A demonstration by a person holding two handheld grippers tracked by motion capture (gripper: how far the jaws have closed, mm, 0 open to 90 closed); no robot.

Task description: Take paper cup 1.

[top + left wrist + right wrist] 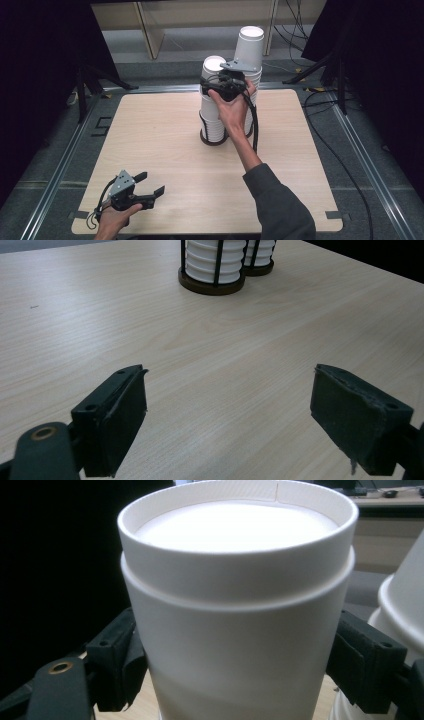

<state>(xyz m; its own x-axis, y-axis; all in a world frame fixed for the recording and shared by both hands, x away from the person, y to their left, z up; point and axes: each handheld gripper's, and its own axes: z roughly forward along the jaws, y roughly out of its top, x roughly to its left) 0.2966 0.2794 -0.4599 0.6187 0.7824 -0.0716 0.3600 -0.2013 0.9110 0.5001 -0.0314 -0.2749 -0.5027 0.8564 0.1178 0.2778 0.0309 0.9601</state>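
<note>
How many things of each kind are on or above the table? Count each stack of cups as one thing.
Cup stacks: 2
Black holders: 2
Grippers: 2
Table: 1
Total: 7

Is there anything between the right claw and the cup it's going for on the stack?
Nothing visible. In the right gripper view the top cup already sits between the right claw's jaws, which flank its sides. The high view shows that claw at the top of the near stack, with the taller stack just behind.
</note>
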